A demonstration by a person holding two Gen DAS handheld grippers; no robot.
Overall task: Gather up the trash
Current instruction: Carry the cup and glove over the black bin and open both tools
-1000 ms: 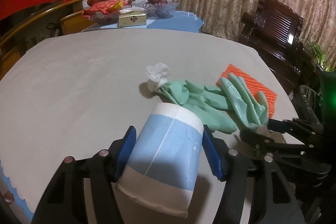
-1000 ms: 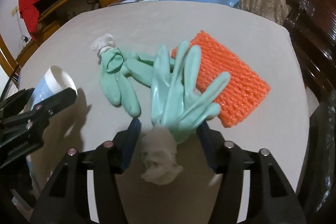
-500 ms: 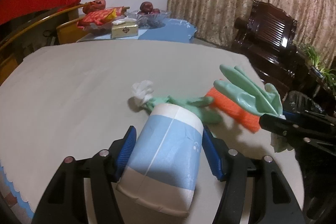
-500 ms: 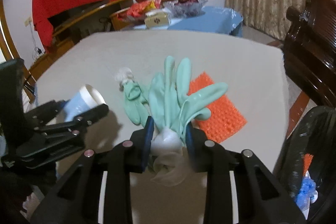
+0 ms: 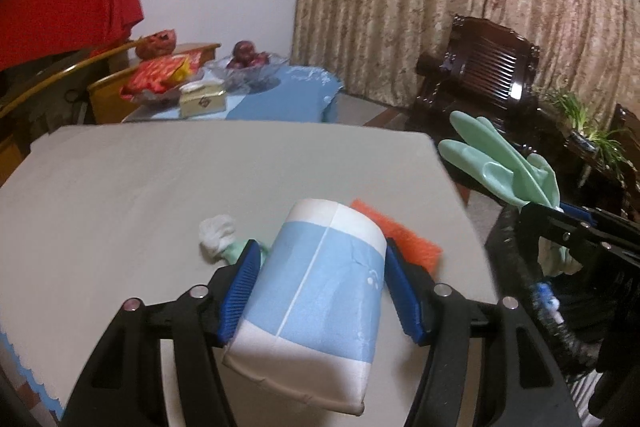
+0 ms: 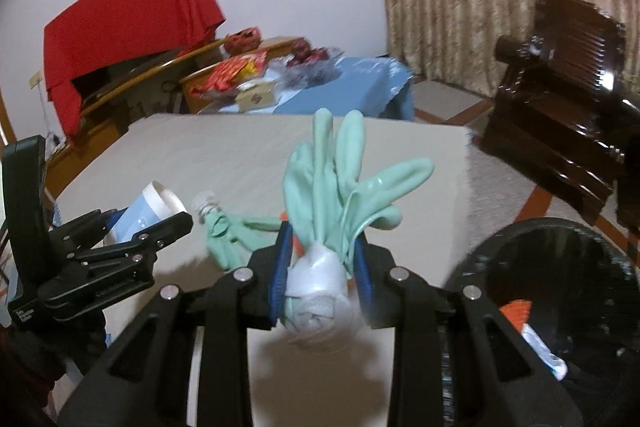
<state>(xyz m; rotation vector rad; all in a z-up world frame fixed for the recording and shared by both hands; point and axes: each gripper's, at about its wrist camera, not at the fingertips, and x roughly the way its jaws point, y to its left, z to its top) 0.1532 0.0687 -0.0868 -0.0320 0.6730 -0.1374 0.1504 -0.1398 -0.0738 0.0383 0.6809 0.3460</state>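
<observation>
Green glove (image 6: pixel 340 195) now lifted clear of table (image 6: pixel 240 155), clamped in right hand-held gripper (image 6: pixel 320 267) beside black bin (image 6: pixel 560 267); left hand-held gripper (image 5: pixel 316 287) holds paper cup (image 5: pixel 320 291). Both ready for dumping.

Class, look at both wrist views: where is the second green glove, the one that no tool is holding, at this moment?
The loose green glove lies on the table, left of centre in the right wrist view, between the paper cup and the right tool.
</observation>
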